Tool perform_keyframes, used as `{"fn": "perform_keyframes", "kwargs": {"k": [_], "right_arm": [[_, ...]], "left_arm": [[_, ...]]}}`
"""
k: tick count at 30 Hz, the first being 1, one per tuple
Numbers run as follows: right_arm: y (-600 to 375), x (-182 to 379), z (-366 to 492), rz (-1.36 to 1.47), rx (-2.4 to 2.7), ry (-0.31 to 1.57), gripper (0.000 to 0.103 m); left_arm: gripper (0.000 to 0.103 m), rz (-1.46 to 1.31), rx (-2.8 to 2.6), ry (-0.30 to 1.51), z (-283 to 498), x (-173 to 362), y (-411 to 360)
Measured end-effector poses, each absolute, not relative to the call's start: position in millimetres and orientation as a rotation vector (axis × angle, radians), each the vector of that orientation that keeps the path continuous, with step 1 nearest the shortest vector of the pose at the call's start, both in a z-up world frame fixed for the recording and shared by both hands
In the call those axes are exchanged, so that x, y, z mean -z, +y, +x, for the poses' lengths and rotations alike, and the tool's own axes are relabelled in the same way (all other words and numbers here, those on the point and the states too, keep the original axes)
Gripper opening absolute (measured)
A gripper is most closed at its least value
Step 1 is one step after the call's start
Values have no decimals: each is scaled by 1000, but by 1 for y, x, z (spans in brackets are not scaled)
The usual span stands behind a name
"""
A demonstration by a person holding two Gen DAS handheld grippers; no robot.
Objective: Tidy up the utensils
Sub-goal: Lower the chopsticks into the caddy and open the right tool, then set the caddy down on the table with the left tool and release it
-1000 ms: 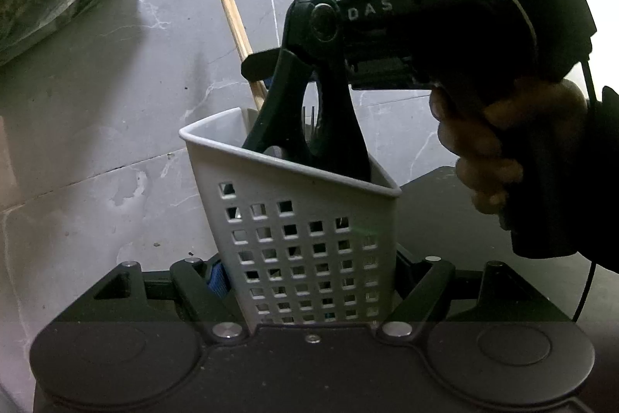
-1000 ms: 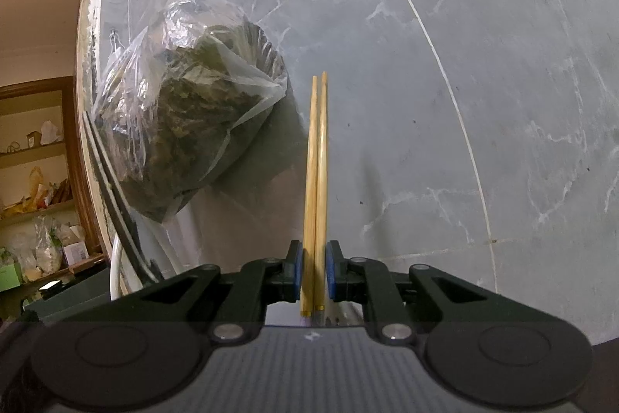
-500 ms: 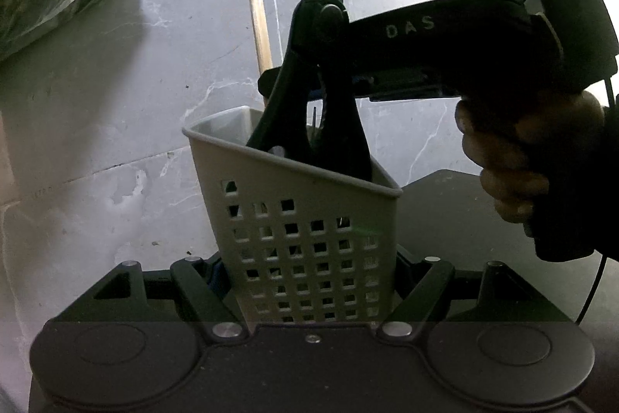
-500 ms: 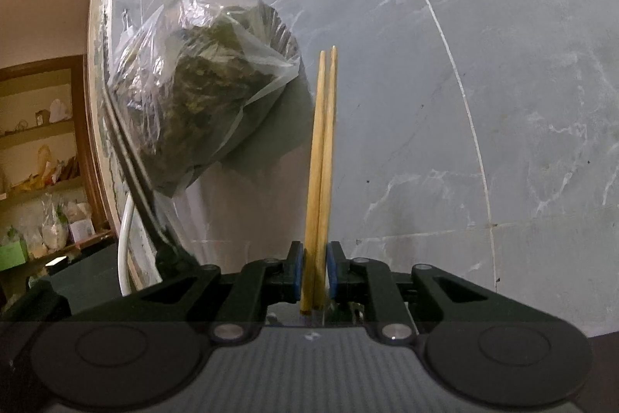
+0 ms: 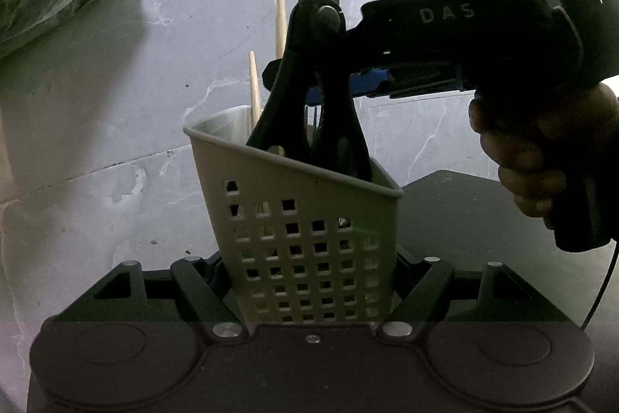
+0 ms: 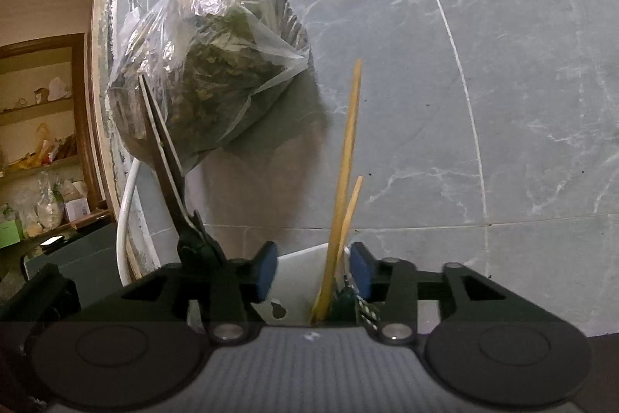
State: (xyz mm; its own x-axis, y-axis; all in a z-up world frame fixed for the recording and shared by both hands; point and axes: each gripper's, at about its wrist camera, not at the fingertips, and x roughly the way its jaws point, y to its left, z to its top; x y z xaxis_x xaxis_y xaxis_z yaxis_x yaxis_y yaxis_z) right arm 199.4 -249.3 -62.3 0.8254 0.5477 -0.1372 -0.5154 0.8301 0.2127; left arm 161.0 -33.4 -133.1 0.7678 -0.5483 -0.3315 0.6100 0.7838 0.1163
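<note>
Now the step in hand looks like the release of the chopsticks (image 6: 342, 180) into the utensil caddy (image 5: 309, 242). In the right wrist view the right hand-held gripper (image 6: 313, 275) has its blue pads spread wide, with both sticks standing loose in the gap between them, touching neither pad as far as I can tell; their lower ends go down into the white caddy directly below the fingers. One stick stands taller than the other, so they appear to have dropped to different depths.

The left hand-held gripper (image 5: 309, 281) is closed against the perforated caddy, one finger on each side of its lower part, steadying it on the tabletop (image 5: 96, 180). Just ahead of those fingers, black-handled scissors (image 5: 313, 72) stand handles-down in the caddy, blade pointing up, and the chopsticks rise behind them.

My judgement is that the next move calls for drawing the right hand-held gripper straight back and up, pads kept apart, so that neither stick nor the scissor blade beside its left finger gets knocked. The left should keep its grip until the right is clear, since the tall caddy could tip.
</note>
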Motion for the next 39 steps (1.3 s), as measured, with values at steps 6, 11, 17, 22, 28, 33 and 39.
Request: {"fn": "perform_keyframes", "kwargs": {"k": [6,11,17,22,28,33,39], "right_arm": [[-255,58,197,166,-539,201,69],[-262,57,190,178,-499,190,83],[-268,55,177,197,-411,187,98],[-272,57,162,230,-261,212,103],[-278,70,122,328,-37,297,103],[-278,81,89,377,81,389,103],[-273,80,72,366,125,450,103]], "left_arm": [[78,219,634,293,161,133,-33],[78,219,634,292,161,133,-33],[78,219,633,293,161,132,-33],[78,206,627,301,160,131,-32],[82,176,618,329,156,132,-29],[90,141,610,347,149,130,-27],[96,88,571,346,133,122,-26]]}}
